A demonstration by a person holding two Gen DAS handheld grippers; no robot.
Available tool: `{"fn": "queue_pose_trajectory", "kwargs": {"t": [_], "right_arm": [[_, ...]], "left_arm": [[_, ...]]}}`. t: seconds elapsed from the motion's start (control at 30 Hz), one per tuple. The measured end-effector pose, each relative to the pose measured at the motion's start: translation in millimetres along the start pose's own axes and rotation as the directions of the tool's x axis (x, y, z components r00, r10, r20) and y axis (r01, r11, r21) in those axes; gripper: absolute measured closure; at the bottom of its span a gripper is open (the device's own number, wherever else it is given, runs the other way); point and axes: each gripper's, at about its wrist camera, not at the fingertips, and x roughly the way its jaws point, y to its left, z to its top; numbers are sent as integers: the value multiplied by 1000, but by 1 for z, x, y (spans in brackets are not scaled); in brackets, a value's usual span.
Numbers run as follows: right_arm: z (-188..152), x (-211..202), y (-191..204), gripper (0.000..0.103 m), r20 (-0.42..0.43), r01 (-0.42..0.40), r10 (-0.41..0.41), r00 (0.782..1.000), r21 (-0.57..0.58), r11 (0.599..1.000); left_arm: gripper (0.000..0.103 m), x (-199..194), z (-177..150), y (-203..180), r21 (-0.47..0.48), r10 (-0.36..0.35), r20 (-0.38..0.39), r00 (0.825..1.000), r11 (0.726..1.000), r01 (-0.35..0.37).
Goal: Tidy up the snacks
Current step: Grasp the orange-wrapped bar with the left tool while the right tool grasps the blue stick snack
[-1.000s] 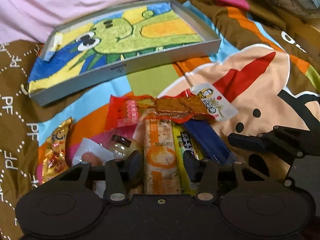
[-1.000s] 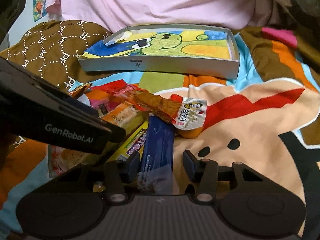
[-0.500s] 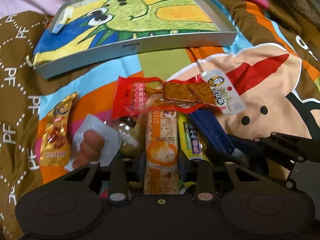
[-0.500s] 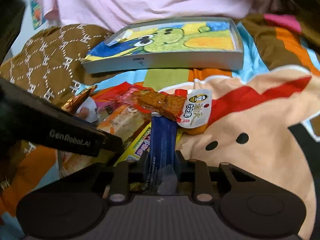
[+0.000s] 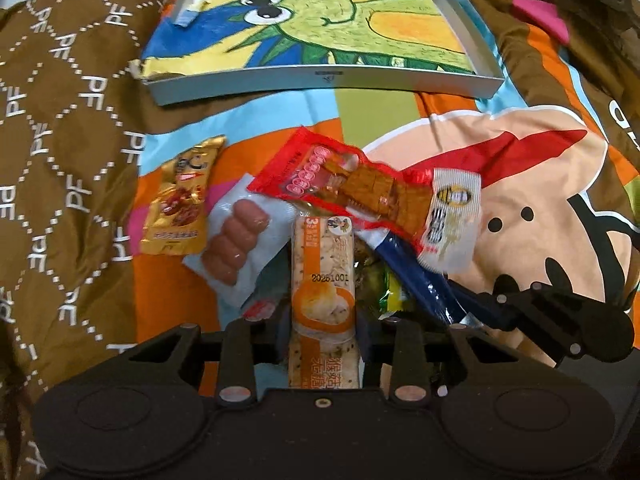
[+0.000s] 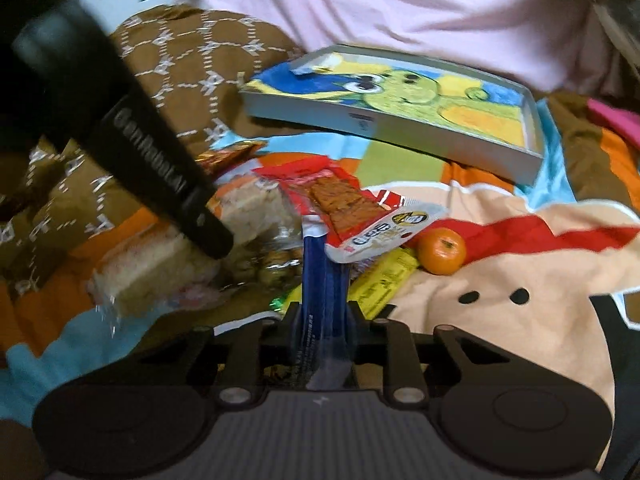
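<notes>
From the left wrist view, the left gripper (image 5: 323, 332) has its fingers clenched on an orange-and-white snack bar (image 5: 323, 280) stamped "20251001", which points toward the shallow grey tray (image 5: 328, 80) with a green cartoon creature drawn inside. A red packet of brown squares (image 5: 360, 188) lies across the bar's far end. To the left sit a gold packet (image 5: 180, 200) and a clear-wrapped sausage (image 5: 236, 240), all on a bedspread (image 5: 72, 120) patterned with "PF". The right gripper's fingers (image 5: 480, 304) show at right.

From the right wrist view, the right gripper (image 6: 322, 328) grasps a blue packet (image 6: 320, 276), its small print too blurred to read. The left gripper's body (image 6: 148, 160) reads, as far as I can make out, "GenRobot.AI". A small orange (image 6: 442, 251) rests just beside a yellow packet (image 6: 380, 280).
</notes>
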Motion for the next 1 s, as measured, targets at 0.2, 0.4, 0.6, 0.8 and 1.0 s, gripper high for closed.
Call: {"fn": "queue_pose_trajectory", "kwargs": {"t": [0.2,0.4,0.6,0.8,1.0], "right_arm": [[-2,-15,16,78,39,0,4,999,-92,996],[-6,-24,33,79,124,172,-144,982,-257,951],[-4,-27,34,80,200,309,-255,946,-317,897],[-6,-25,22,80,183,340,-296,938,-307,889],[-5,-28,26,80,252,385,-312,916,-340,858]], "left_arm": [[69,-19,-4,7,-22,10,20,1000,1000,-10],[69,-33,-4,4,-41,0,63,998,999,2],[69,-40,0,-4,-47,-10,105,994,999,15],[69,-35,6,-10,-50,-19,111,994,998,24],[69,-31,13,-12,-60,-24,127,992,998,31]]}}
